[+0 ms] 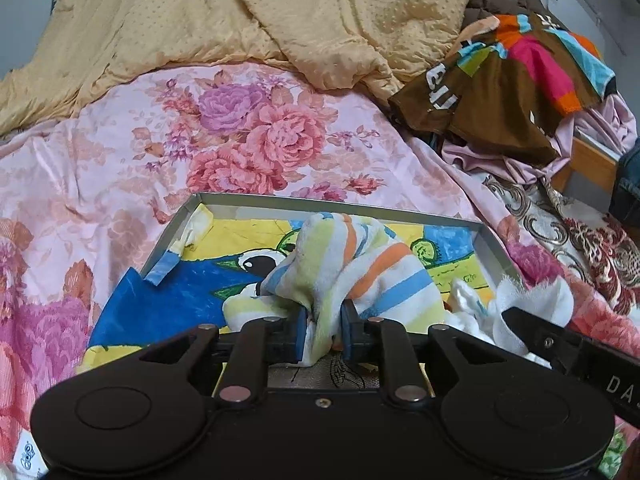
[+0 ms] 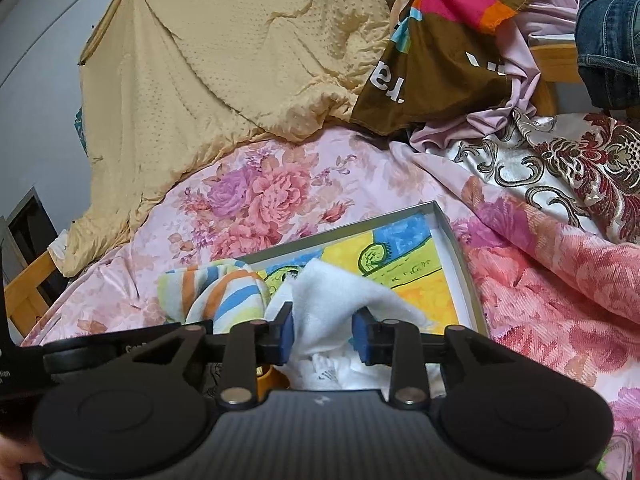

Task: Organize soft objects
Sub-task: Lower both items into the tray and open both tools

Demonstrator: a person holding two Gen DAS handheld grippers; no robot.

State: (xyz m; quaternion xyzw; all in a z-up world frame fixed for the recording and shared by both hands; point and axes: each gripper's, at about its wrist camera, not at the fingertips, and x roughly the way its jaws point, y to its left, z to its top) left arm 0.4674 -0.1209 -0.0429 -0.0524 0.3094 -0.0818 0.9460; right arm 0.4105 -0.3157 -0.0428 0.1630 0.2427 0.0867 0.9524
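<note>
A shallow box (image 1: pixel 340 200) with a bright drawing on its floor lies on the floral bedspread. In it sits a striped plush cloth (image 1: pixel 360 256), yellow, orange and blue. My left gripper (image 1: pixel 325 332) is shut on a fold of that cloth at the box's near edge. A white fluffy cloth (image 2: pixel 336 292) lies in the box to the right of the striped cloth (image 2: pixel 224 292). It stands in a peak between the pads of my right gripper (image 2: pixel 323 336), which are apart and open around it. The box rim (image 2: pixel 440 216) runs past on the right.
A pink floral bedspread (image 1: pixel 248 132) covers the bed. A yellow dotted quilt (image 1: pixel 280 12) is heaped at the back. A brown multicoloured cloth (image 1: pixel 500 80) and pale purple fabric lie at the back right, with denim (image 2: pixel 608 48) and a wooden frame (image 2: pixel 24 296) at the edges.
</note>
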